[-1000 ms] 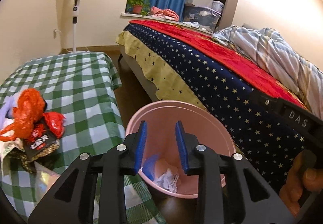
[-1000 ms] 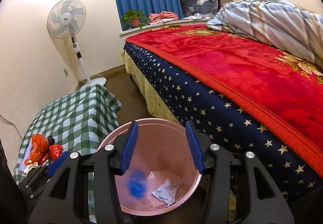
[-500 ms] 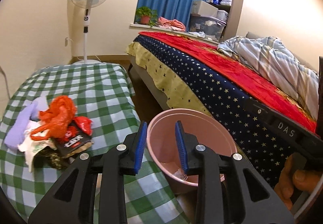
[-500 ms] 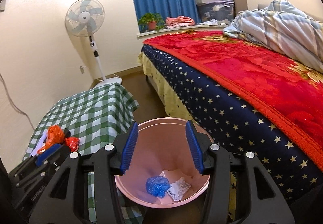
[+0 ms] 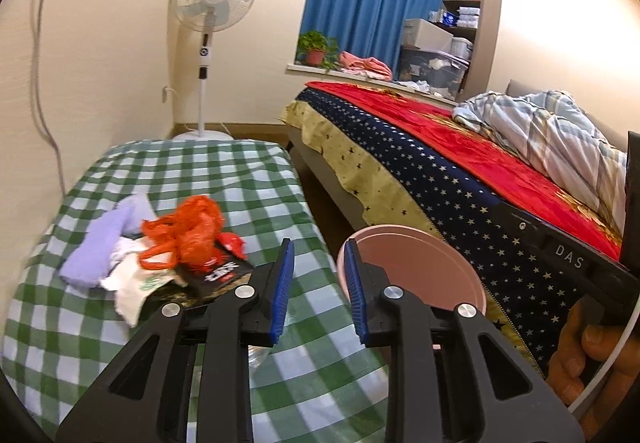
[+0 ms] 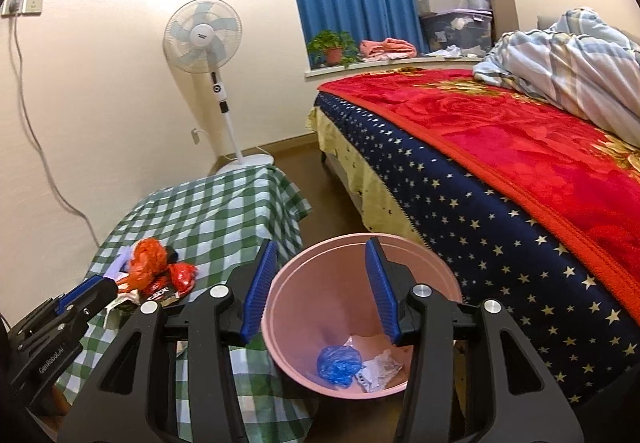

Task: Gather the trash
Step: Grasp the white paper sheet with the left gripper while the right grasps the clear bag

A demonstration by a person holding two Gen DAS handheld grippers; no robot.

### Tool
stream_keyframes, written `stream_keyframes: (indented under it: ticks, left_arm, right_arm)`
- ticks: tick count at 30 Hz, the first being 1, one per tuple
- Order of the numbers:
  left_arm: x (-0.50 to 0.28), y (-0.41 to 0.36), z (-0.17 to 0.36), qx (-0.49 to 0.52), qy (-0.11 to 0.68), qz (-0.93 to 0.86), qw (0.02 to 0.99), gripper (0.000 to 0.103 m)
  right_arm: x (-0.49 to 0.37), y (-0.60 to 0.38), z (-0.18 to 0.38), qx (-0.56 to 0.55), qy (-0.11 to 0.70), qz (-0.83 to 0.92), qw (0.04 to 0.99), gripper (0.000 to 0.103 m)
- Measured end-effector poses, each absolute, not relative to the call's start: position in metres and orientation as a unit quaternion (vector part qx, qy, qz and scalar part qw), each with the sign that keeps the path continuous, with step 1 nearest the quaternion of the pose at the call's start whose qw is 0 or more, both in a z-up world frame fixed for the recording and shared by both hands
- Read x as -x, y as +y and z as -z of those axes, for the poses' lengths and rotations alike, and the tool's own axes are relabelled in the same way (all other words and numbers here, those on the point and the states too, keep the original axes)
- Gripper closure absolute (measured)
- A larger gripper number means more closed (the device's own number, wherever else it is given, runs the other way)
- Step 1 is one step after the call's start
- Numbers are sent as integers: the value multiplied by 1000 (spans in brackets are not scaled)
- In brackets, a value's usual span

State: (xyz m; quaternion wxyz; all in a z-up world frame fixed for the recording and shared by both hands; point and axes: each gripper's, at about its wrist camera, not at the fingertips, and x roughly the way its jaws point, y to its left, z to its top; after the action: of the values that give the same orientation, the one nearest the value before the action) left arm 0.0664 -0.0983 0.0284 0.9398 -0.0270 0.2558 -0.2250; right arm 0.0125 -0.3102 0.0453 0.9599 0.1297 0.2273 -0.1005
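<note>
So the bin side of this job is already going: the pink bin sits on the floor between the checked counter and the bed, with a crumpled blue bag and some white paper scraps at the bottom.

What's left is the heap on the counter, well apart from the bin's inside: an orange plastic bag on top, a black-and-red snack wrapper under it, a white torn paper piece and something soft and lilac beside those.

The left tool is aimed just right of that heap, jaws closing with nothing at all between them. The right tool hangs over the bin mouth, jaws also closing a bit on empty air, so both are carrying nothing.

Looks like the reach-for-the-next-piece step. Best guess for the next move: the left tool needs to spread its jaws again, swing left toward the orange bag, and come down on a bunched part of it. That bag is floppy and tangled with the wrapper, so a pinch could drag the neighbours along or slip off a thin edge.
</note>
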Motion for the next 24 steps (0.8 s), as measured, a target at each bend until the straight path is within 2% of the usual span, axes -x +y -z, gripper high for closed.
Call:
stream_keyframes:
  ticks: [6,17,24]
  left_arm:
    - [-63,-69,-27,42,255,194,946,85]
    - [-72,8,-17,98,267,85,955,86]
    - [-79,25,-7,109,276,52,953,86]
  right_arm:
    - [-15,-297,-44,-131,230,70,962,70]
    - [-34,-268,-31,-139,252,16,958,71]
    - [-52,-239,-21,-130,269,-24,954,71]
